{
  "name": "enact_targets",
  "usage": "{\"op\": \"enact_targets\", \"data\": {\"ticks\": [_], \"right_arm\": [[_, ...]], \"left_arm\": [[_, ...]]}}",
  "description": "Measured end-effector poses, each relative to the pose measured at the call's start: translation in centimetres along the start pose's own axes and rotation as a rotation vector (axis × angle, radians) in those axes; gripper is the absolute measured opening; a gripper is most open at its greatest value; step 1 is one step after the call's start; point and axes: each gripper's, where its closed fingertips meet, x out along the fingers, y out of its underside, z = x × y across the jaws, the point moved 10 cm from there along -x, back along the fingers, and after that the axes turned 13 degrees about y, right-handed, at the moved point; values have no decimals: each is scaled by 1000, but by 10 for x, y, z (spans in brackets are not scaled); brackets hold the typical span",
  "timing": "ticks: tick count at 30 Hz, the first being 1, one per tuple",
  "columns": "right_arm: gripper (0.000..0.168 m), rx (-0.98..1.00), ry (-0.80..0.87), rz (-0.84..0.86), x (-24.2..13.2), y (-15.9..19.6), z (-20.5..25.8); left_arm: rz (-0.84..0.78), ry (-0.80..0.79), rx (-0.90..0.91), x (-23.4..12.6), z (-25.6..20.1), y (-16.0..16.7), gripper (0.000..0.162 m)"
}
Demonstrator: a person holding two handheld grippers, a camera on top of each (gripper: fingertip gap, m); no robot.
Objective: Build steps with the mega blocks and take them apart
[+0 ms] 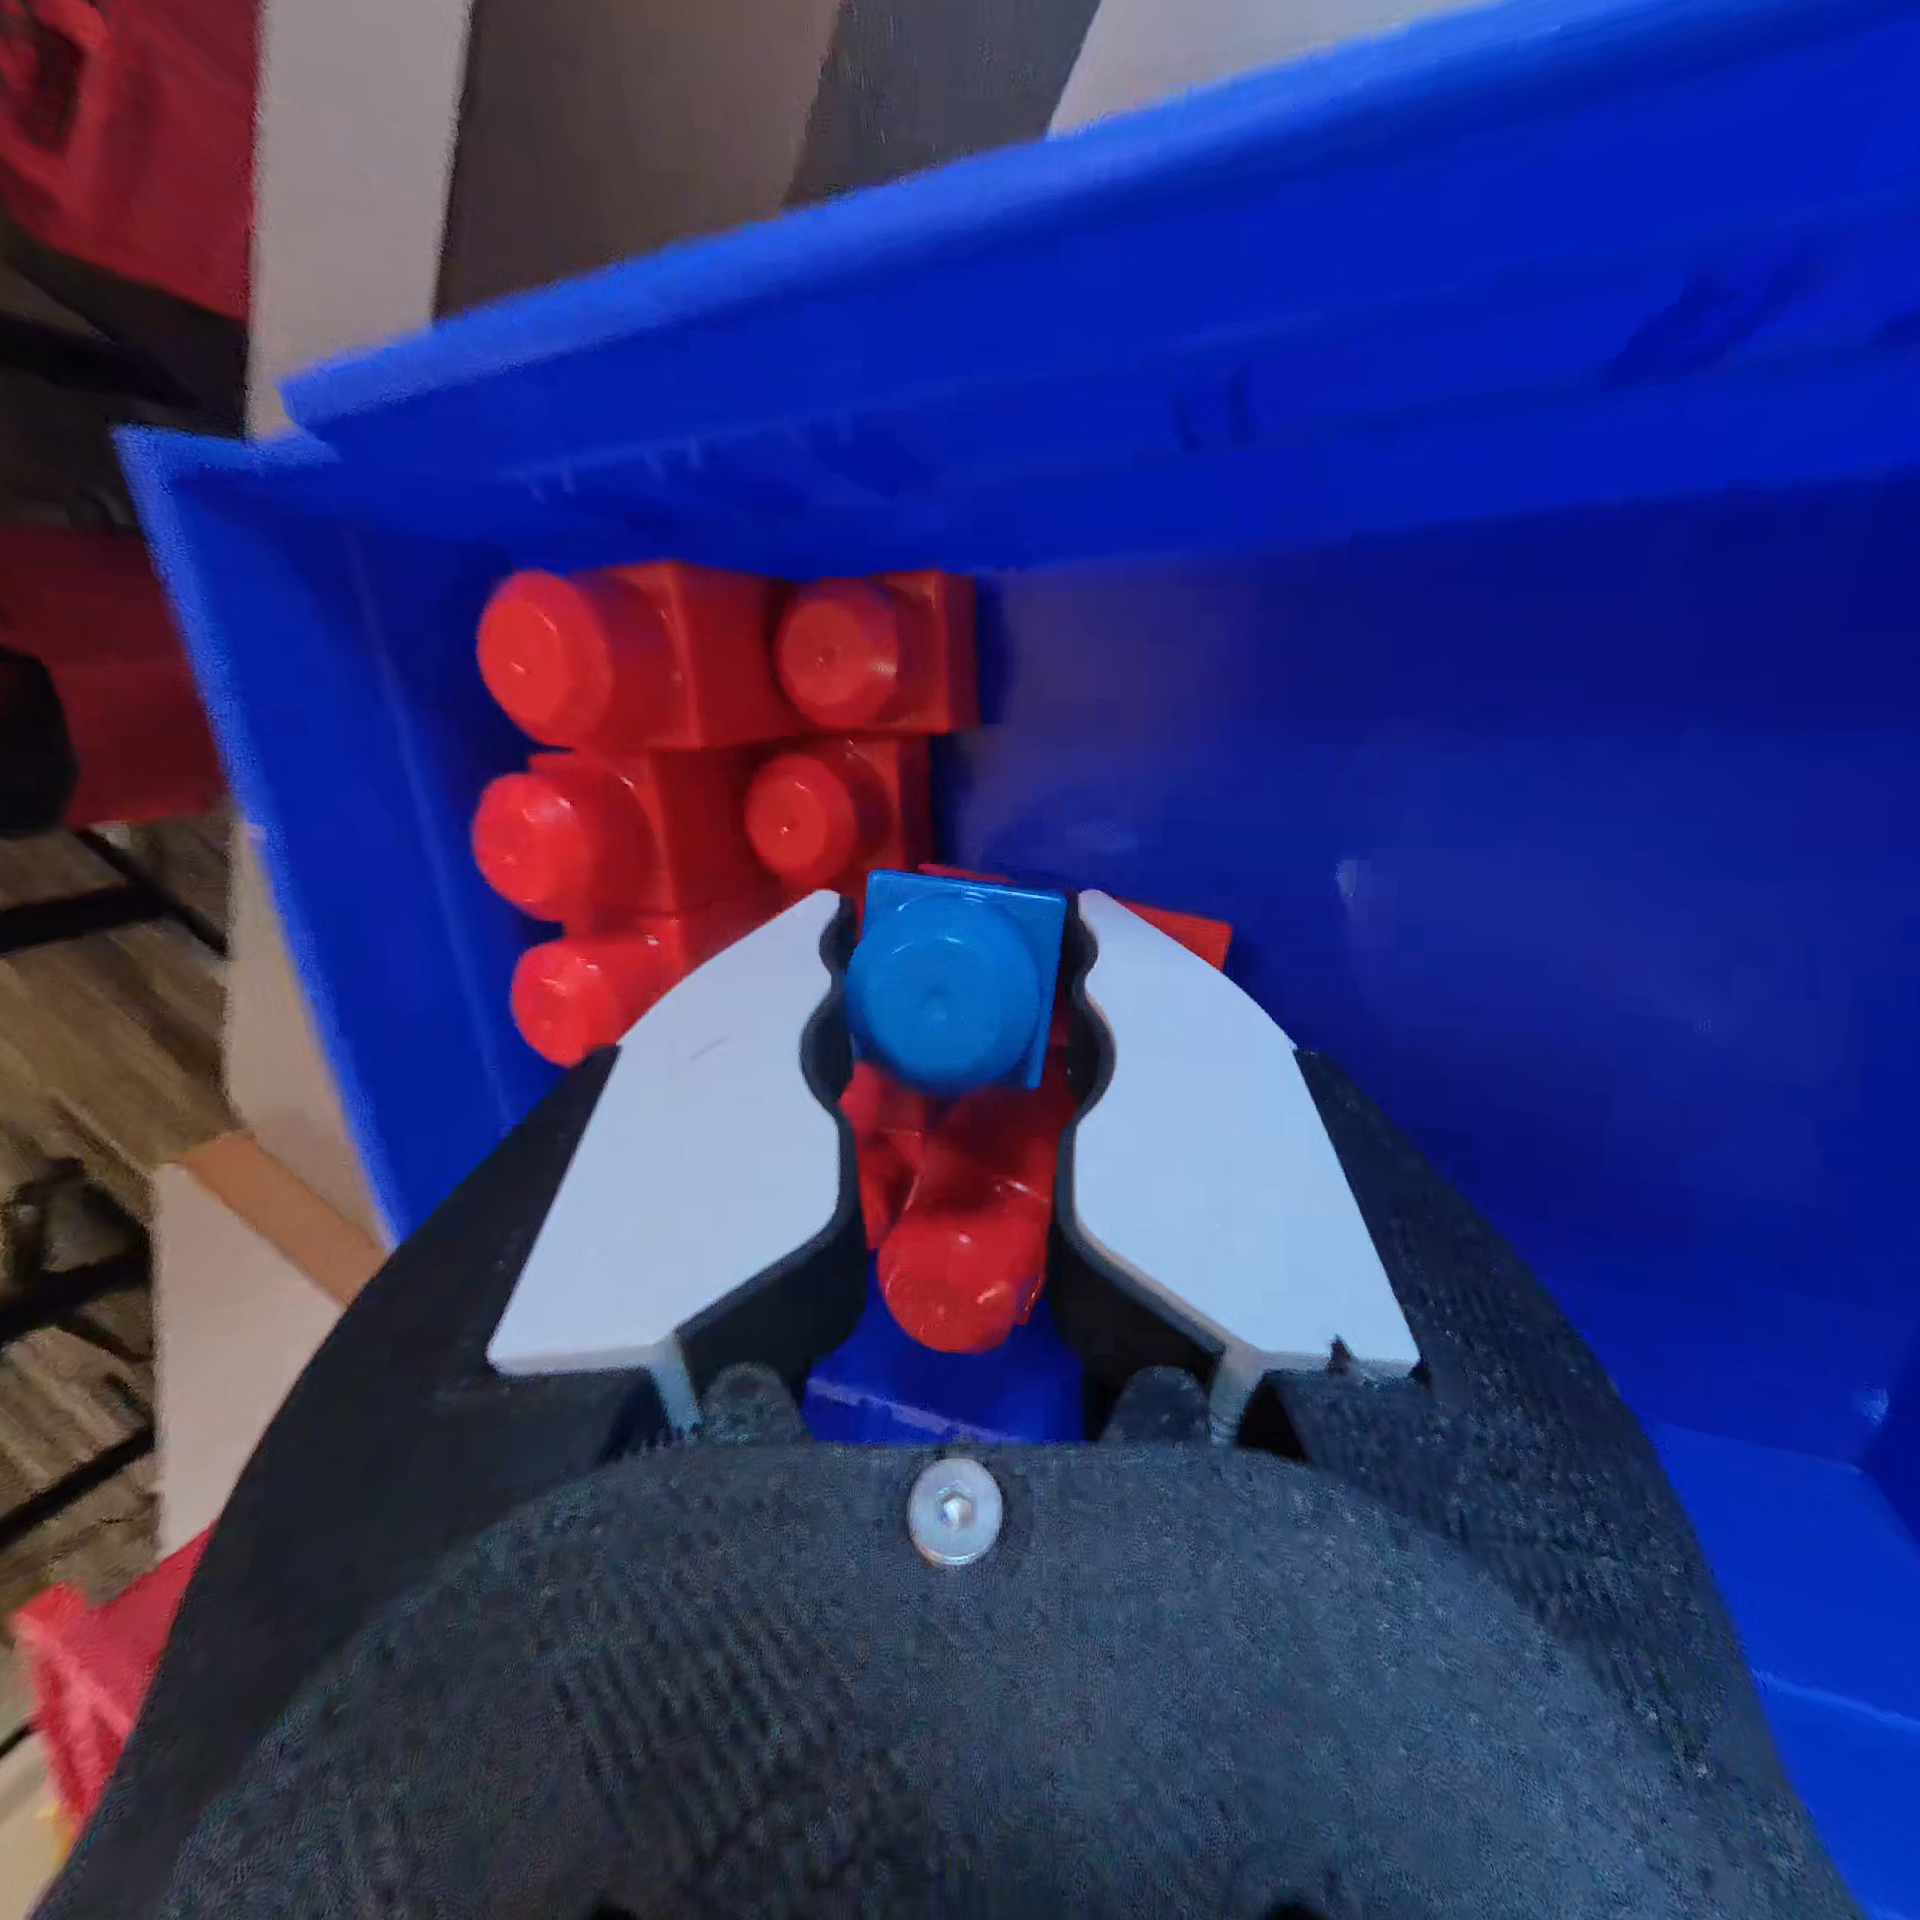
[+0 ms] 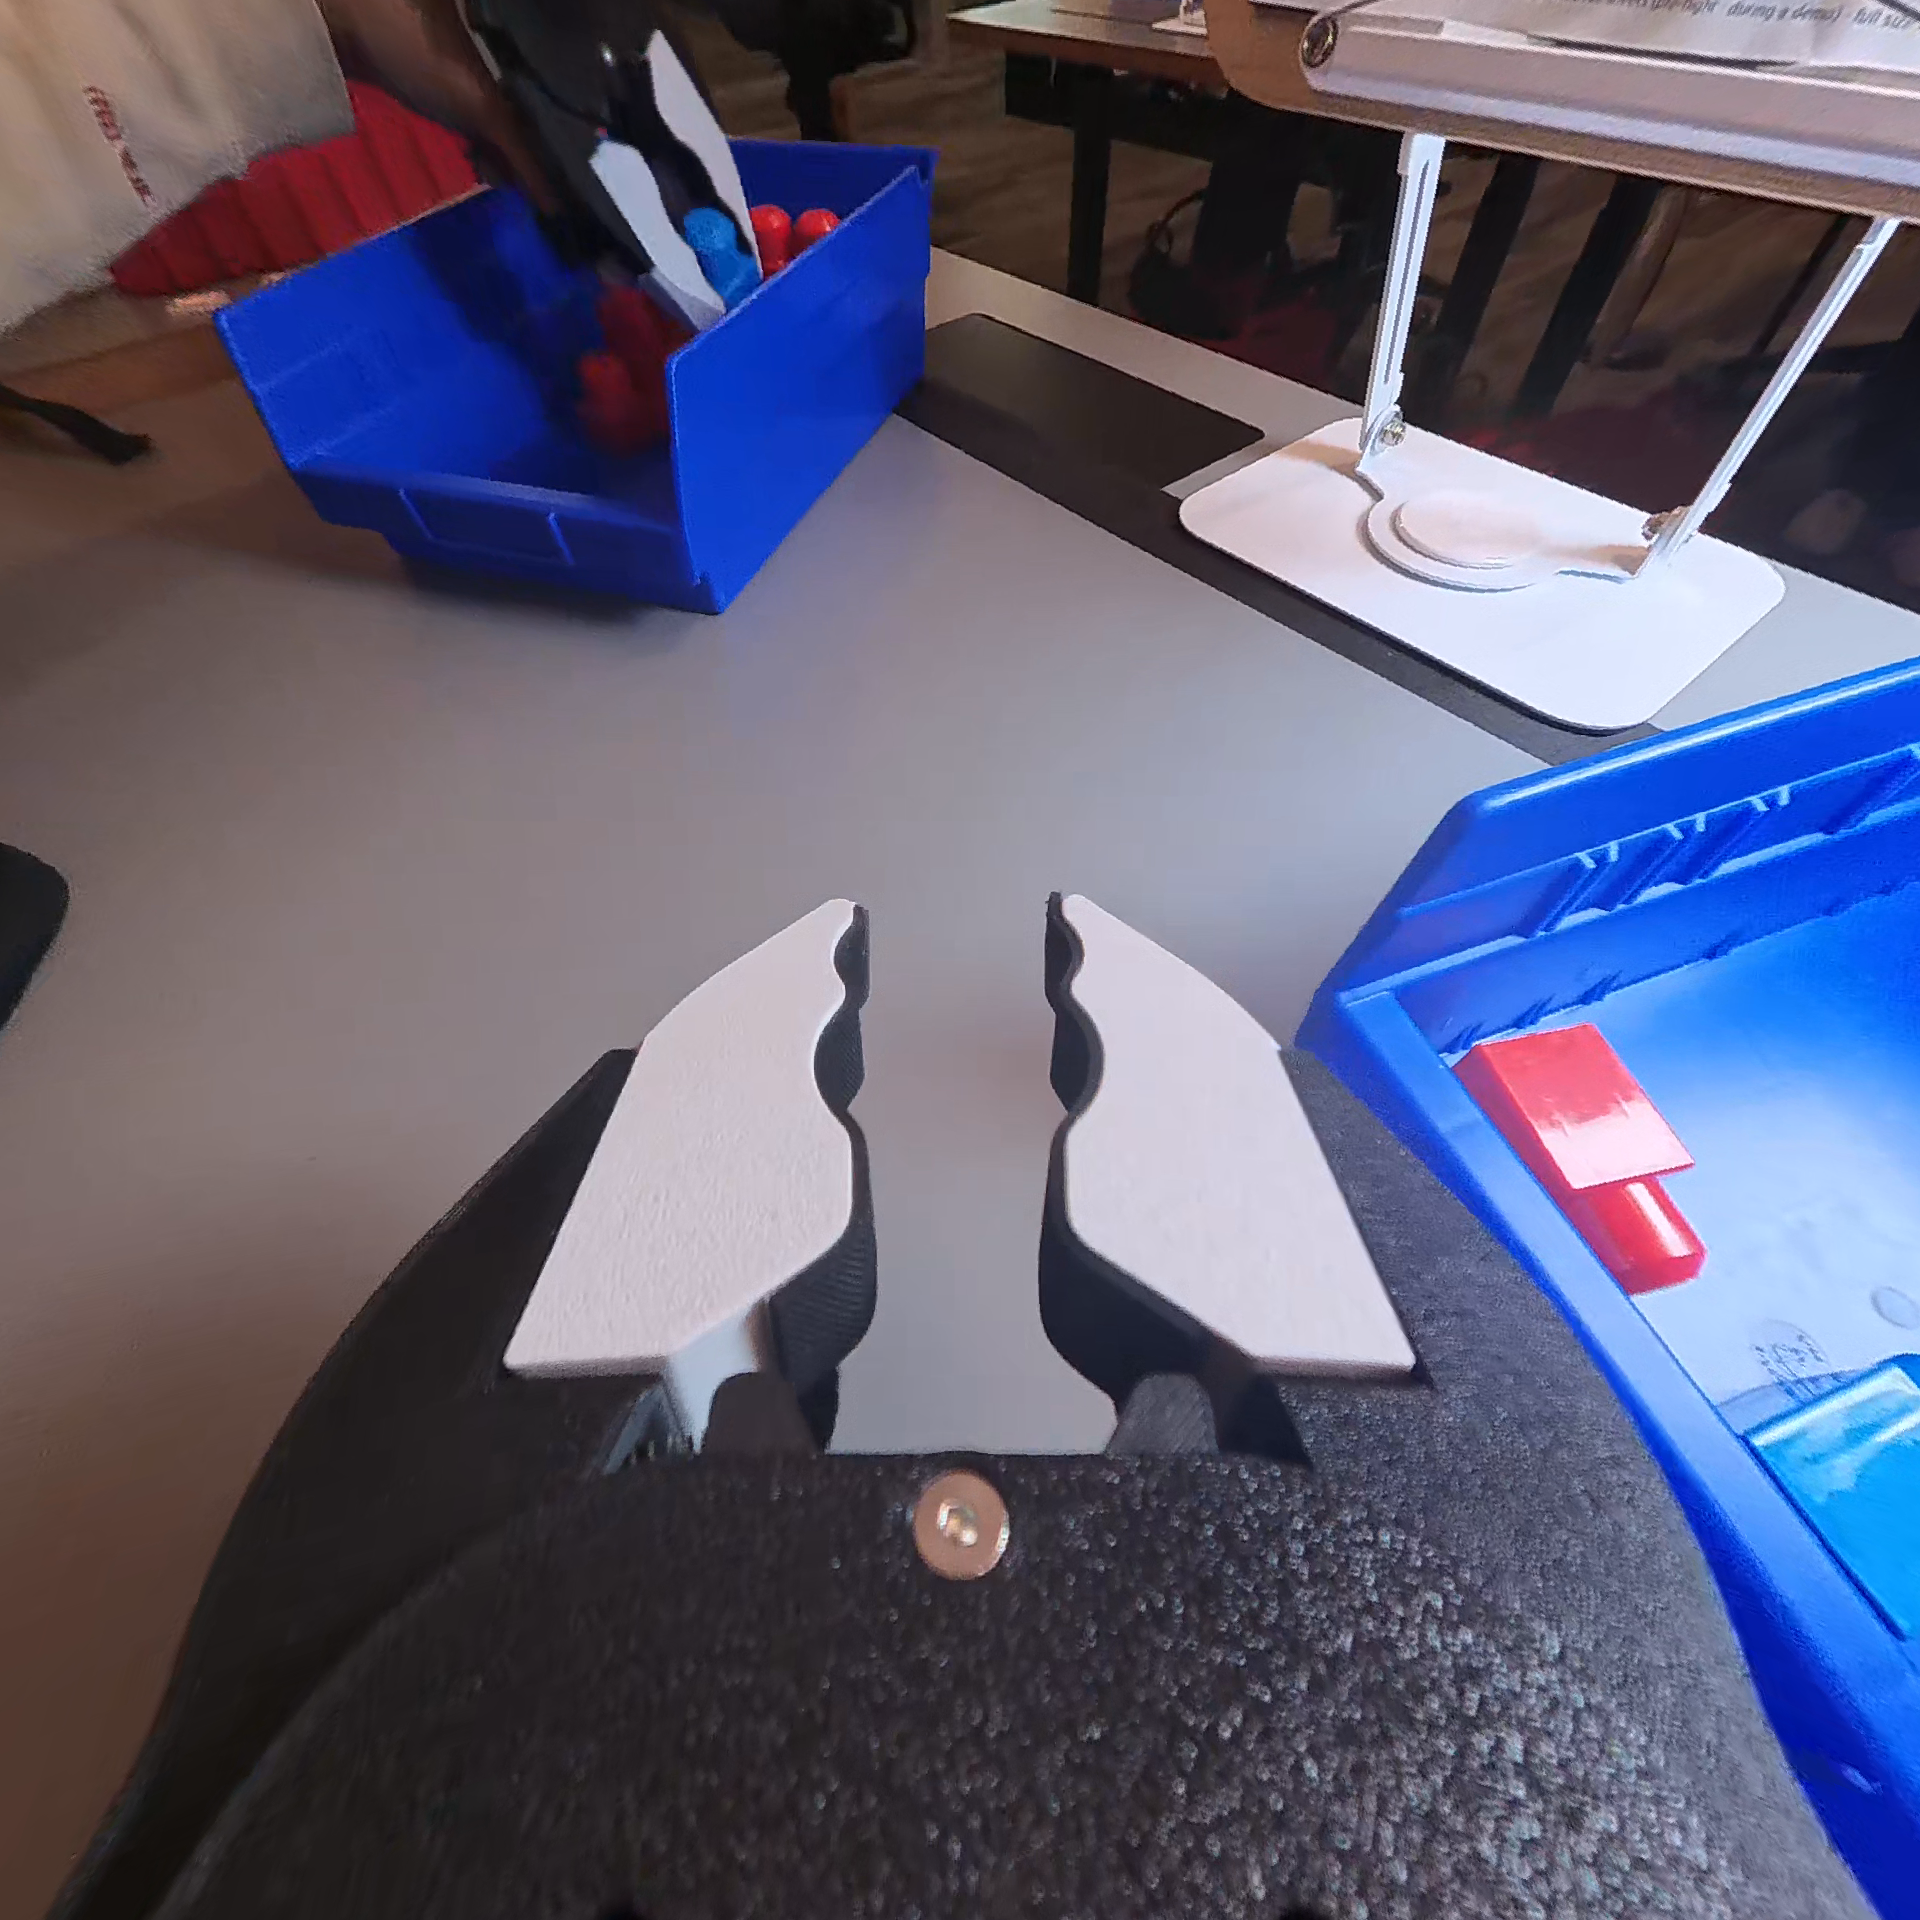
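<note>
While the right claw waits parted and empty over the grey worktop, the left claw pinches a small blue single-stud plastic block inside the blue plastic bin — probably fetching stock for steps.

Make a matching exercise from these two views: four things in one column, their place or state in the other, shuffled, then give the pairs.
Things
1. left gripper
2. right gripper
3. white stand
4. lone red block

Places or states
A. lying in the near bin, at the right edge of the right wrist view
B. open, over bare table
C. on the table's far right side
D. inside the far bin, fingers closed on a blue block

Pairs: 1-D, 2-B, 3-C, 4-A
</note>
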Motion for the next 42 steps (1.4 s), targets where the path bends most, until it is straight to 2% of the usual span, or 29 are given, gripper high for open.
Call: {"op": "enact_targets", "data": {"ticks": [4, 6, 9, 12, 15, 18, 21, 22, 23, 24, 27, 30, 33, 38, 42], "right_arm": [[33, 5, -26, -4, 1, 1, 3], [33, 7, -44, -8, 1, 0, 6], [33, 42, -117, -35, 0, -2, 14], [40, 129, -283, -61, -1, -6, 29], [55, 275, -583, -72, -4, -10, 54], [62, 460, -907, -93, -10, -14, 76], [62, 567, -1084, -99, -13, -17, 91], [57, 575, -1113, -99, -14, -18, 94], [45, 572, -1117, -104, -15, -18, 97], [39, 555, -1106, -115, -16, -17, 97], [37, 468, -1057, -136, -19, -16, 91], [37, 422, -1029, -152, -21, -16, 78], [37, 363, -918, -147, -19, -13, 58], [38, 325, -563, -175, -13, -11, -10], [38, 281, -151, -124, -1, -17, -83]], "left_arm": [[-124, -73, 81, -37, -22, -9, 38], [-248, -92, 125, -61, -40, -16, 38], [-554, -37, 217, -99, -86, -35, 38], [-892, 83, 377, -125, -154, -56, 37], [-1158, 221, 557, -132, -230, -72, 37], [-1302, 281, 675, -127, -284, -83, 37], [-1341, 345, 734, -115, -314, -95, 37], [-1327, 348, 749, -110, -320, -99, 37], [-1312, 350, 764, -105, -325, -103, 38], [-1339, 375, 768, -103, -328, -104, 37], [-1327, 381, 766, -101, -329, -104, 37], [-1399, 422, 690, -105, -318, -94, 37], [-1406, 420, 604, -104, -305, -81, 37], [-1322, 470, 414, -67, -309, -72, 37], [-1192, 514, 298, -34, -325, -72, 37]]}}
